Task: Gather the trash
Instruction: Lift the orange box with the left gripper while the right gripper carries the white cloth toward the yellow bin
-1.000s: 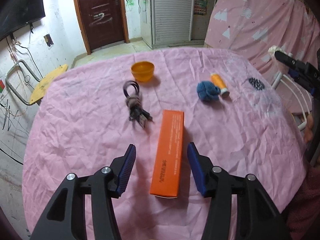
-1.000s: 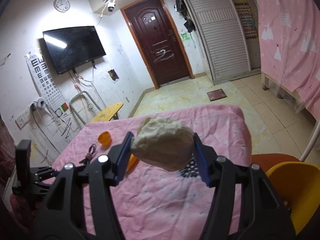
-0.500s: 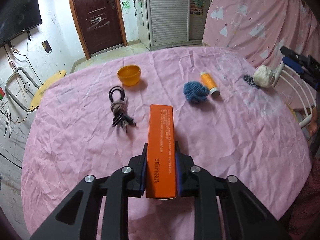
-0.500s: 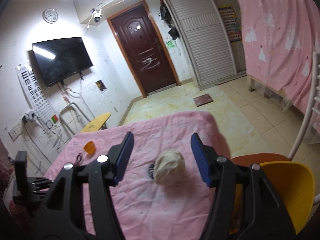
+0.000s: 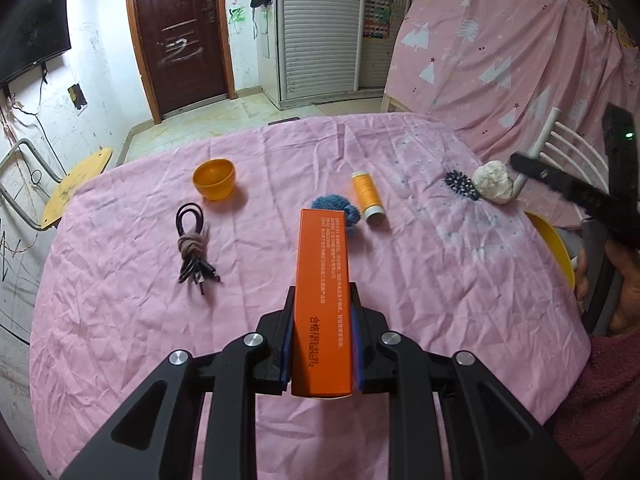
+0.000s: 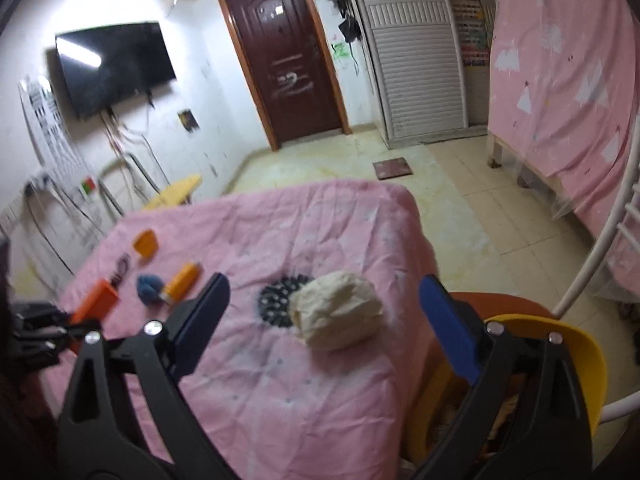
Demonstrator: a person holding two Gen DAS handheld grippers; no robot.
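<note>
Pinched the orange box (image 5: 323, 264) with the left tool (image 5: 322, 300), at the lower centre of the left wrist frame. Pressed both blue pads (image 5: 286, 340) against the long sides of the box, near its close end. Pointed the box away from the camera, toward the middle of the frame, with printed text on its top face. Could not tell whether the box touched the tabletop (image 5: 440, 300) or hung above it. Covered, with the far end of the box, a part of the blue knitted ball (image 5: 332, 203). Found just right of this ball an orange thread spool (image 5: 368, 198) lying on its side, left of the box a knotted dark cable (image 5: 192, 244), and above the cable an orange bowl (image 5: 214, 178) standing upright.

Held the right tool (image 6: 324, 286) spread wide, with nothing gripped between its fingers (image 6: 448, 328). Saw between them, in the middle of the right wrist frame, the crumpled paper wad (image 6: 336, 316) resting on the pink cloth near the edge of the tabletop, apart from both fingers. Noted a black round spiky thing (image 6: 278, 300) touching the wad at its left side. Saw a yellow container (image 6: 576, 352) at the lower right of that frame, beside the tabletop, partly hidden behind the right finger. Found the same wad in the left wrist frame at the right edge of the tabletop, with a white chair back (image 5: 560, 148) behind it.
</note>
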